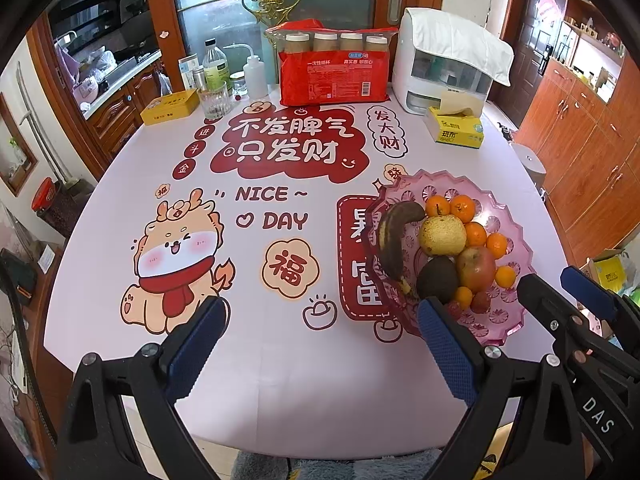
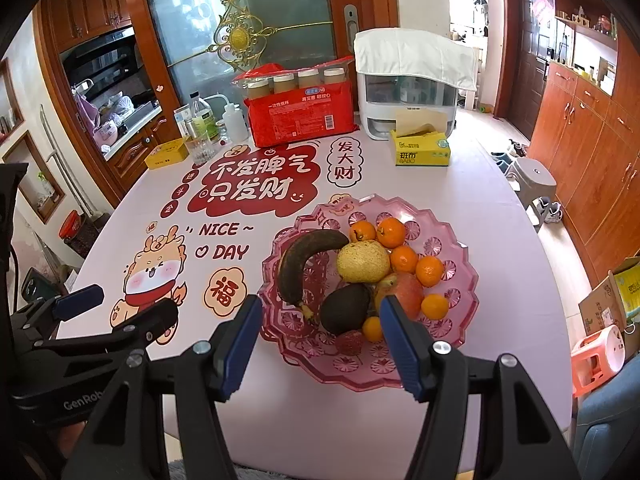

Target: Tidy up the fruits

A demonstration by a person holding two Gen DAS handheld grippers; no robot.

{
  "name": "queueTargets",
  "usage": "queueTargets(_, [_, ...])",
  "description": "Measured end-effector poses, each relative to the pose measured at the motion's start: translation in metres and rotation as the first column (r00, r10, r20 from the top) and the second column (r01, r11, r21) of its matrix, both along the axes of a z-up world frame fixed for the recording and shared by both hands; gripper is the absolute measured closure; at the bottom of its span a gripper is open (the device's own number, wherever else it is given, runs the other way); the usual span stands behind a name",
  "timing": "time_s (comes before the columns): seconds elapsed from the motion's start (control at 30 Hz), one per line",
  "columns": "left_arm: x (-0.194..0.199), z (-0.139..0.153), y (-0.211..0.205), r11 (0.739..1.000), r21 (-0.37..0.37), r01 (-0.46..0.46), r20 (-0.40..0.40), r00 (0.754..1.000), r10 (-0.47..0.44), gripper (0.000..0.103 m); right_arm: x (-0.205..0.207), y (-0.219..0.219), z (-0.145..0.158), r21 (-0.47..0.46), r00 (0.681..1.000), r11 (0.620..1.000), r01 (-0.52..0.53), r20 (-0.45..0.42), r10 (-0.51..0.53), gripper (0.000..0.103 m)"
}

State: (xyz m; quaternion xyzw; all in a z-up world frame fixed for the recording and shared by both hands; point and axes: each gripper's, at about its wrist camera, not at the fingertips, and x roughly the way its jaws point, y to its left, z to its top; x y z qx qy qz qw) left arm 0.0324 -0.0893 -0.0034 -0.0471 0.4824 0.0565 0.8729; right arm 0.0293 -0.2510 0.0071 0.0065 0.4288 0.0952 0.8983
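Holding both sets of jaws apart over the near edge of the surface, I grip nothing with either the left gripper or the right gripper. At twelve o'clock from the right gripper, the pink fruit bowl holds a dark banana, pear, avocado, apple and several oranges. From the left gripper it sits around one o'clock.

Black tongs with blue ribbed pads, silver screws.
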Motion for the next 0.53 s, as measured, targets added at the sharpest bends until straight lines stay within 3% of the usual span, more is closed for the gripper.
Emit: queueTargets(0.53, [-0.0027, 0.0001, -0.001, 1.0, 0.0, 0.002, 0.0, 1.0, -0.002, 0.007, -0.0039, 0.0014, 0.0024, 0.0, 1.0, 1.0, 0.004, -0.001, -0.004, 0.041])
